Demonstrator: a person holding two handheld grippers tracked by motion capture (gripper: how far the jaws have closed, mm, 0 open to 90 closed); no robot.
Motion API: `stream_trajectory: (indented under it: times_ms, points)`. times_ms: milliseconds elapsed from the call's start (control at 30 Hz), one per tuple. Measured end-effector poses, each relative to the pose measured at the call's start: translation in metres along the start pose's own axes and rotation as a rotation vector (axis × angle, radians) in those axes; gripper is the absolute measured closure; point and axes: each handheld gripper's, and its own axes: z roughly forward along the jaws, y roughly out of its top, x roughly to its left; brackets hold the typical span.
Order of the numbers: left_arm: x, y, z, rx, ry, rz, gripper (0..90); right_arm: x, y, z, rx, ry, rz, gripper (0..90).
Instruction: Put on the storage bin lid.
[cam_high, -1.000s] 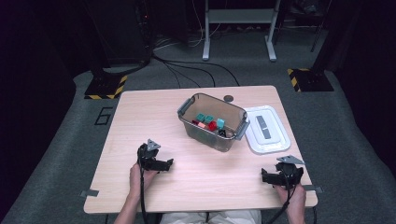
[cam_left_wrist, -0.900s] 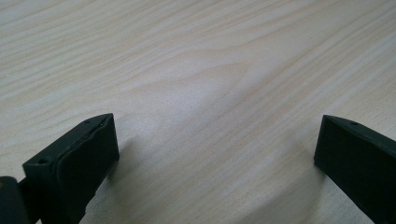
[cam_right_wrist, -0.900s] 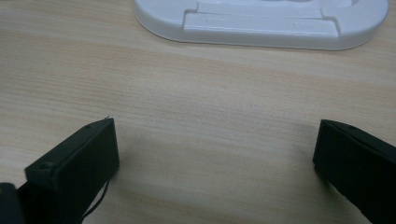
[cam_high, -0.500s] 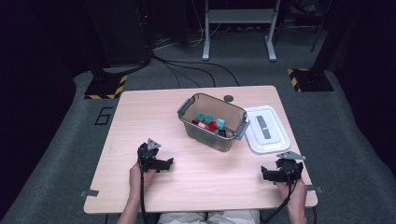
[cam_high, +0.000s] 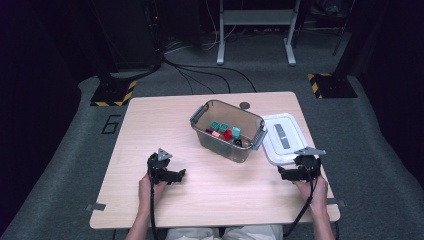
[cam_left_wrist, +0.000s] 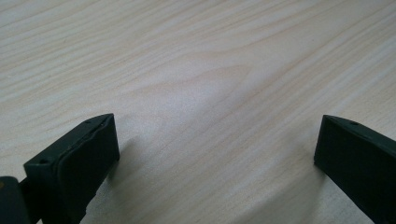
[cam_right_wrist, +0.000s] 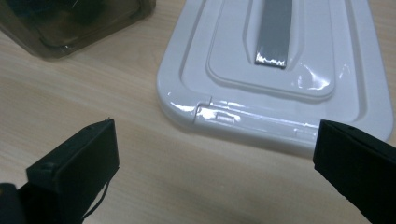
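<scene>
A clear brownish plastic bin (cam_high: 227, 131) stands in the middle of the table and holds several small teal, red and pink blocks (cam_high: 223, 131). Its white lid (cam_high: 282, 137) lies flat to the right of it. My right gripper (cam_high: 285, 173) is just in front of the lid's near edge and is open. In the right gripper view the lid (cam_right_wrist: 280, 70) lies just beyond the right gripper (cam_right_wrist: 217, 135), and the bin's corner (cam_right_wrist: 79, 23) is at top left. My left gripper (cam_high: 177, 175) rests low at the front left, open over bare wood (cam_left_wrist: 217, 135).
The light wooden table (cam_high: 150, 125) is bare on its left half and along the front. A small dark round object (cam_high: 244, 105) lies behind the bin. Dark floor with cables and stand legs surrounds the table.
My right gripper has moved a little forward, closer to the lid's near edge. The left gripper has stayed in place.
</scene>
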Motion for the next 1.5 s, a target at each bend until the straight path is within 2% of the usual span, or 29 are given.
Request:
stream_trajectory:
  times_ms: [267,300,333,367,567,733,967,1033,1100,1200,1267,1333,1400,1500]
  points:
    - [0.000,0.000,0.000,-0.001,0.003,0.001,0.0,-0.009,0.024,0.014,0.017,0.026,-0.001,0.0]
    - [0.000,0.000,0.000,-0.001,0.002,0.001,0.0,-0.012,0.027,0.017,0.011,0.026,-0.014,0.0]
    - [0.000,0.000,0.000,-0.001,0.002,0.002,0.0,-0.012,0.029,0.018,0.017,0.028,-0.001,0.0]
    - [0.000,0.000,0.000,-0.001,0.003,0.002,0.0,-0.014,0.032,0.020,0.016,0.027,-0.015,0.0]
    - [0.000,0.000,0.001,-0.008,0.005,0.001,0.0,-0.022,0.050,0.032,0.033,0.015,-0.017,0.0]
    - [0.000,0.000,0.001,-0.008,0.005,0.001,0.0,-0.029,0.063,0.041,0.036,0.016,-0.003,0.0]
    - [0.000,0.001,0.001,-0.006,0.004,-0.003,0.0,-0.035,0.076,0.057,0.057,0.010,-0.004,0.0]
    - [0.000,0.001,0.001,-0.005,0.005,-0.002,0.0,-0.036,0.079,0.060,0.057,-0.004,-0.009,0.0]
    - [0.000,0.001,0.001,-0.006,0.005,-0.003,0.0,-0.039,0.083,0.064,0.071,0.013,0.004,0.0]
    - [0.000,0.001,0.001,-0.005,0.005,-0.003,0.0,-0.042,0.086,0.069,0.077,0.001,0.017,0.0]
    - [0.000,0.000,0.001,-0.008,0.005,0.001,0.0,-0.043,0.088,0.074,0.084,-0.029,0.006,0.0]
    - [0.000,0.000,0.001,-0.008,0.005,0.001,0.0,-0.047,0.090,0.080,0.100,-0.012,0.025,0.0]
    - [0.000,0.000,0.001,-0.008,0.005,0.001,0.0,-0.050,0.093,0.084,0.097,-0.022,0.040,0.1]
    - [0.000,0.000,0.001,-0.008,0.005,0.002,0.0,-0.049,0.095,0.089,0.090,-0.040,0.026,5.1]
